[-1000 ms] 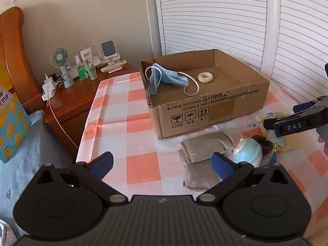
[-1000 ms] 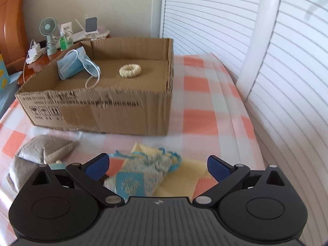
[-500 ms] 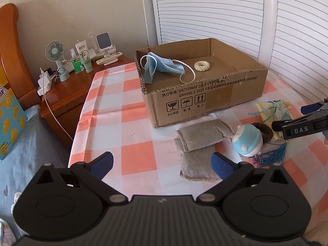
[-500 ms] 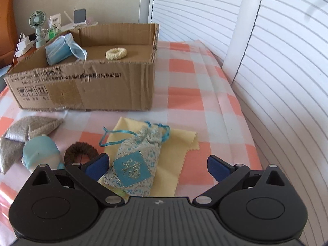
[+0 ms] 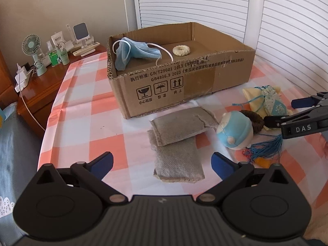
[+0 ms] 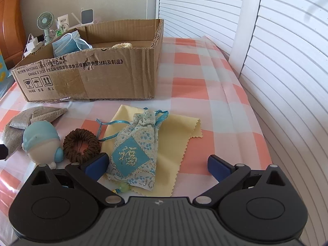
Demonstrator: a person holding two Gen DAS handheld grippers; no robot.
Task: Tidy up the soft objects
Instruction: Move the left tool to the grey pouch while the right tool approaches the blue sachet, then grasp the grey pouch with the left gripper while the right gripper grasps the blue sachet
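Note:
A cardboard box (image 5: pixel 196 84) (image 6: pixel 106 75) on the checked cloth holds a blue face mask (image 5: pixel 133 52) (image 6: pixel 67 44) and a cream scrunchie (image 5: pixel 181 50). In front lie two grey pouches (image 5: pixel 180 135), a blue-and-white plush toy (image 5: pixel 234 130) (image 6: pixel 42 141), a brown scrunchie (image 6: pixel 82 145) and a blue drawstring sachet (image 6: pixel 136 149) on a yellow cloth (image 6: pixel 180 131). My left gripper (image 5: pixel 162 162) is open and empty, low over the near grey pouch. My right gripper (image 6: pixel 157 165) is open and empty, its left finger beside the sachet; it also shows in the left wrist view (image 5: pixel 287 112).
A wooden nightstand (image 5: pixel 45 86) at the left carries a small fan (image 5: pixel 32 47), bottles and a charger. White louvred doors (image 6: pixel 276 61) stand behind and to the right. The bed's edge drops off at the left.
Both grippers have pulled back and away from the box, which now looks farther. The plush toy, brown scrunchie and whole sachet have come into the right wrist view. No object has moved.

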